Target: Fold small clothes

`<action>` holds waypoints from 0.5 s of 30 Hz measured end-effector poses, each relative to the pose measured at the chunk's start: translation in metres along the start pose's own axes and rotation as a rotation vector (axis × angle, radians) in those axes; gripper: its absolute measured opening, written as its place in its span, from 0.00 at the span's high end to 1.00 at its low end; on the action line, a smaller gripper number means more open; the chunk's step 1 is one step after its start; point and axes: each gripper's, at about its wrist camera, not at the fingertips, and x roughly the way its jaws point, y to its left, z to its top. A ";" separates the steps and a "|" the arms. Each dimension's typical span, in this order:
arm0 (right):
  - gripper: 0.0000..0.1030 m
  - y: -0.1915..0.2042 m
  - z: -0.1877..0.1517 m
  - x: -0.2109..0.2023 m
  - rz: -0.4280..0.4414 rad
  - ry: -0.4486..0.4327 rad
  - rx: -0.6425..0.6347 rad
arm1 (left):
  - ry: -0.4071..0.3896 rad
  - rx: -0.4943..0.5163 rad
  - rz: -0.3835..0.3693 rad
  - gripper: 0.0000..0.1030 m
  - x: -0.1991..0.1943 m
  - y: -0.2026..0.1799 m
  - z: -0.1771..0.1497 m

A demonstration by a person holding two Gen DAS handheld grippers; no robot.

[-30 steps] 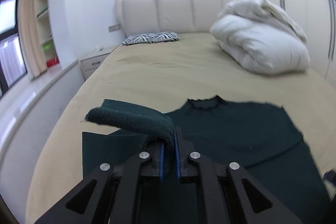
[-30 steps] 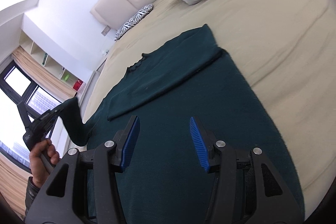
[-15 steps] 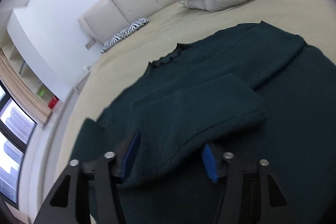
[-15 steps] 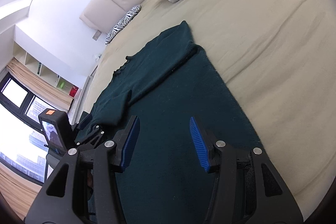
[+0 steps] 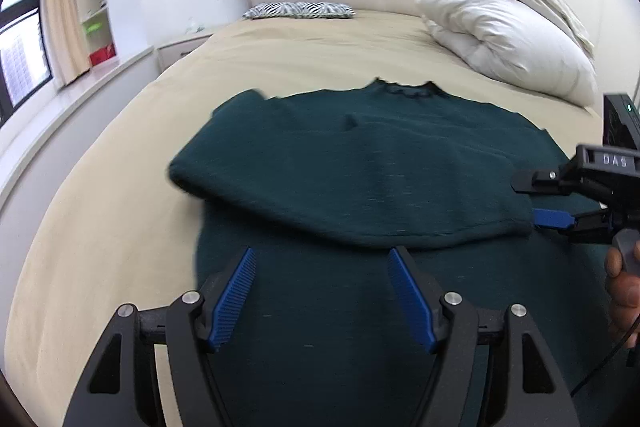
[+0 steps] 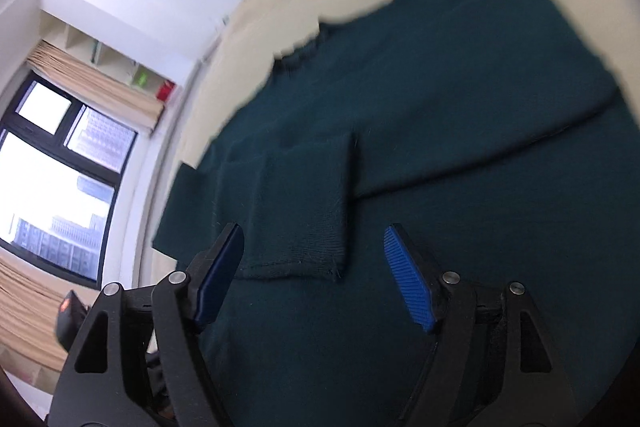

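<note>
A dark green sweater lies flat on the beige bed, collar toward the headboard. Its left sleeve is folded across the chest, cuff at the right. My left gripper is open and empty, just above the sweater's lower body. My right gripper is in the left wrist view at the right, by the sleeve cuff. In the right wrist view my right gripper is open and empty, with the folded sleeve's cuff lying between and ahead of the fingers.
A white duvet is piled at the bed's back right. A zebra-print pillow lies by the headboard. A nightstand, a window ledge and a window are left of the bed. Bare beige sheet lies left of the sweater.
My left gripper carried the sleeve across the sweater, opened and let it go, then drew back. My right gripper moved left over the sweater toward the folded sleeve's cuff.
</note>
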 end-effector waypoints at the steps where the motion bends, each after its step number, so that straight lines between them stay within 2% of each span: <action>1: 0.38 -0.001 0.002 0.009 -0.006 0.007 0.016 | 0.002 -0.010 0.003 0.31 0.001 0.005 -0.001; 3: 0.45 0.006 0.005 0.012 -0.014 -0.020 -0.004 | 0.001 -0.042 -0.008 0.31 0.000 0.015 -0.005; 4: 0.60 0.009 0.003 0.012 -0.010 -0.016 -0.012 | -0.001 -0.060 -0.019 0.31 -0.001 0.019 -0.007; 5: 0.70 0.014 0.002 0.011 -0.021 -0.012 -0.028 | -0.004 -0.074 -0.028 0.31 -0.001 0.022 -0.008; 7: 0.73 0.023 0.000 0.004 -0.040 -0.040 -0.067 | -0.014 -0.099 -0.041 0.31 -0.003 0.026 -0.010; 8: 0.79 0.030 0.000 0.000 -0.039 -0.056 -0.090 | -0.018 -0.112 -0.047 0.31 -0.004 0.028 -0.011; 11: 0.82 0.044 0.004 -0.010 -0.024 -0.095 -0.126 | -0.015 -0.136 -0.059 0.31 -0.005 0.032 -0.013; 13: 0.80 0.044 0.009 -0.005 -0.037 -0.073 -0.113 | -0.014 -0.147 -0.068 0.31 -0.004 0.035 -0.014; 15: 0.79 0.031 0.016 0.015 -0.064 0.006 -0.076 | -0.016 -0.158 -0.076 0.31 -0.005 0.037 -0.014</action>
